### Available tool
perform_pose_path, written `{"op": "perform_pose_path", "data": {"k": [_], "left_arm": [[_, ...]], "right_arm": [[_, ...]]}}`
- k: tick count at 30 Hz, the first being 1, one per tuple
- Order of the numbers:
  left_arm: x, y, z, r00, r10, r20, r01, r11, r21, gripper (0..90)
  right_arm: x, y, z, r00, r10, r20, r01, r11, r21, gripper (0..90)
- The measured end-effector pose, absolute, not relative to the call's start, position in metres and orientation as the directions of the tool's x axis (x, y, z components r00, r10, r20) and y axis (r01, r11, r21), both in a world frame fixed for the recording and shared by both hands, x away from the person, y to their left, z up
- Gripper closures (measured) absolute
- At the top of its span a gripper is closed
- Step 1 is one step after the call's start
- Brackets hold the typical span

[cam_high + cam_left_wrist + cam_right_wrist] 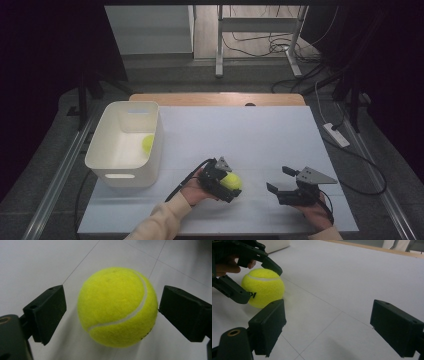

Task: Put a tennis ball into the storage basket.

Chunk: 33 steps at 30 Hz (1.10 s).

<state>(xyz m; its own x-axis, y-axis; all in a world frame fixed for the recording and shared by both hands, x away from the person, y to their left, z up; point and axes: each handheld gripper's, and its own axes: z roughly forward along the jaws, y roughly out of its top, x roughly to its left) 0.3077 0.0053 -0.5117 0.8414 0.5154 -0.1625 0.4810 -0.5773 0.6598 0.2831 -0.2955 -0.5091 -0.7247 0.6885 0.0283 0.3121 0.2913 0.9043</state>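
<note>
Between left tongs (110, 312), round tennis ball (117, 306).

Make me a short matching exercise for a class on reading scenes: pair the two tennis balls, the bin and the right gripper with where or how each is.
Things:
1. Tennis ball by the left gripper
2. Second tennis ball
3. White bin
4. Right gripper

Places or states:
A. Jaws apart, nothing between them
B. Inside the bin
C. At the table's left side
D. On the table between two jaws, a gap at one side

Pairs: 1-D, 2-B, 3-C, 4-A
</note>
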Motion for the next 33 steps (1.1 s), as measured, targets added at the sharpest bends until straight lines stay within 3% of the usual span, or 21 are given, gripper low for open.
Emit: {"op": "perform_pose_path", "data": {"k": [7, 33], "left_arm": [[0.308, 0.003, -0.515, 0.848, 0.5, -0.175, 0.48, -0.586, 0.653, 25.2], [0.302, 0.023, -0.497, 0.842, 0.513, -0.167, 0.462, -0.527, 0.713, 26.4]], "right_arm": [[0.283, -0.296, -0.509, -0.724, 0.689, 0.027, 0.313, 0.293, 0.903, 13.2], [0.283, -0.297, -0.509, -0.719, 0.695, 0.026, 0.315, 0.292, 0.903, 13.2]]}}
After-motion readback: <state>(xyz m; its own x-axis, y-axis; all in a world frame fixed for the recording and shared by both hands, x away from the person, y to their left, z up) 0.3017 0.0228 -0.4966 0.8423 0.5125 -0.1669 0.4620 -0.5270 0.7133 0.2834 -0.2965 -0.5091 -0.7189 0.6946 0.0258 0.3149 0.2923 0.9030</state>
